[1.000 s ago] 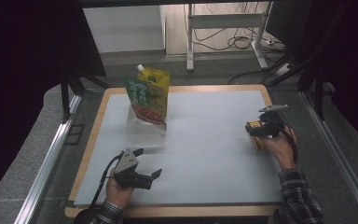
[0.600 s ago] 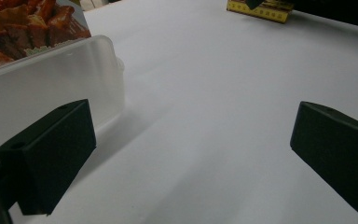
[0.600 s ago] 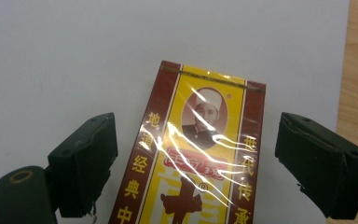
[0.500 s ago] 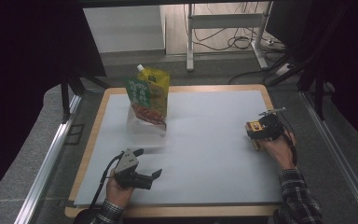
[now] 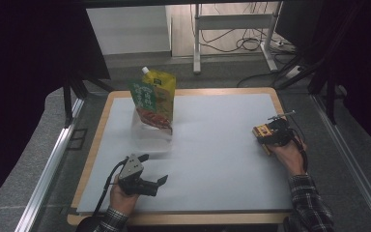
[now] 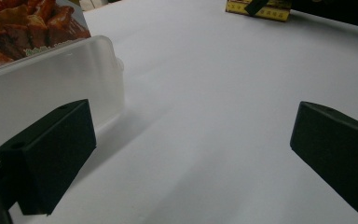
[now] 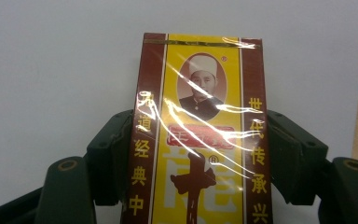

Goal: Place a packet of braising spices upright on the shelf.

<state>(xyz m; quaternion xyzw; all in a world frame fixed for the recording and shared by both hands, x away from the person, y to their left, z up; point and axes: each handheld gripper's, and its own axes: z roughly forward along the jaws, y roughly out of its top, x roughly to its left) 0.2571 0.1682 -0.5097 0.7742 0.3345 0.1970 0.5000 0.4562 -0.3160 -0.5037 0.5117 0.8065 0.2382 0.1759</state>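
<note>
While the right gripper (image 7: 198, 158) pinched the box (image 7: 199, 130), the left gripper (image 5: 150, 169) lay spread beside the tub (image 6: 51, 88).

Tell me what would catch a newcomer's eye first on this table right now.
Probably the tall green and yellow pouch standing in a clear plastic tub toward the far left of the white mat. Next, the yellow and maroon box clamped between the jaws of the right gripper near the mat's right edge. The left gripper sits open at the near left, holding nothing.
</note>
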